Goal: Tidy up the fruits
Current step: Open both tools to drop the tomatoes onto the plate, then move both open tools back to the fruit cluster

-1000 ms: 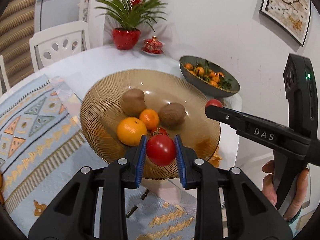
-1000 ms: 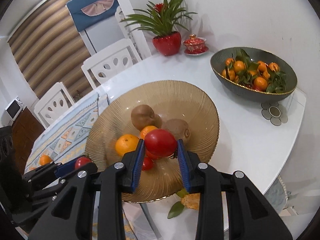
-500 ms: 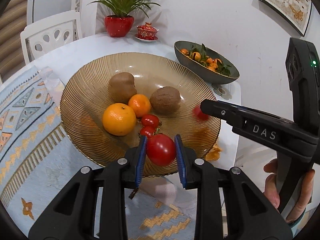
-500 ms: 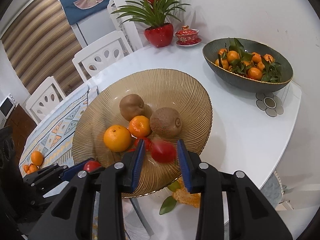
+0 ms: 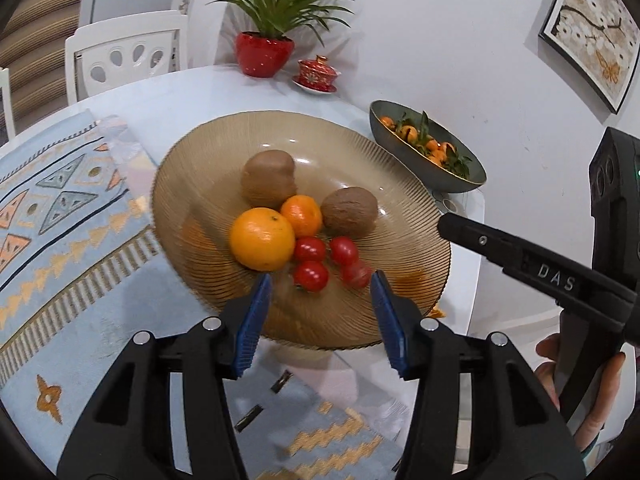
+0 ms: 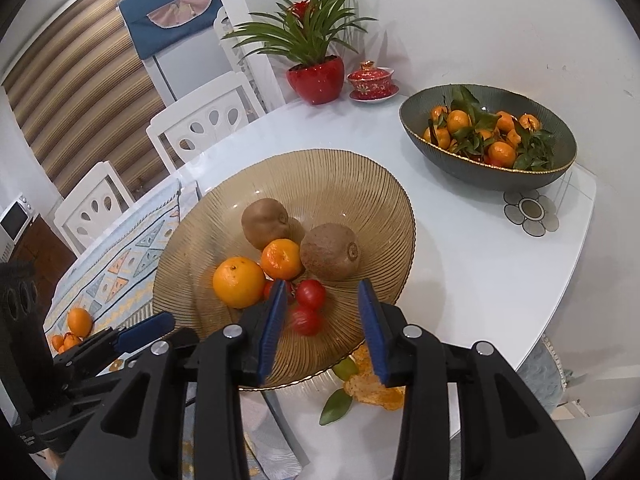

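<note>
over the amber bowl point(image 5: 192, 184), both grippers, left point(image 5: 320, 320) and right point(image 6: 322, 330), gape empty above round tomatoes point(image 5: 311, 275).

Landmark: red plant pot point(image 6: 316, 79), standing at the far edge of the white worktop point(image 6: 460, 248) against the wall. Green spiky leaves and a red bloom rose from it. Just beside the pot, toward the wall side: a red lidded teacup on a saucer point(image 6: 372, 83). Behind the pot, a white chair point(image 6: 208, 118); a second white chair point(image 6: 94, 204) farther off along the worktop edge. Beyond the chairs, a striped brown blind point(image 6: 80, 64). A framed picture point(image 5: 596, 28) hung on the wall, well apart from the pot. Nearer the camera than the pot, a patterned blue cloth point(image 5: 60, 208) lay on the worktop.
</note>
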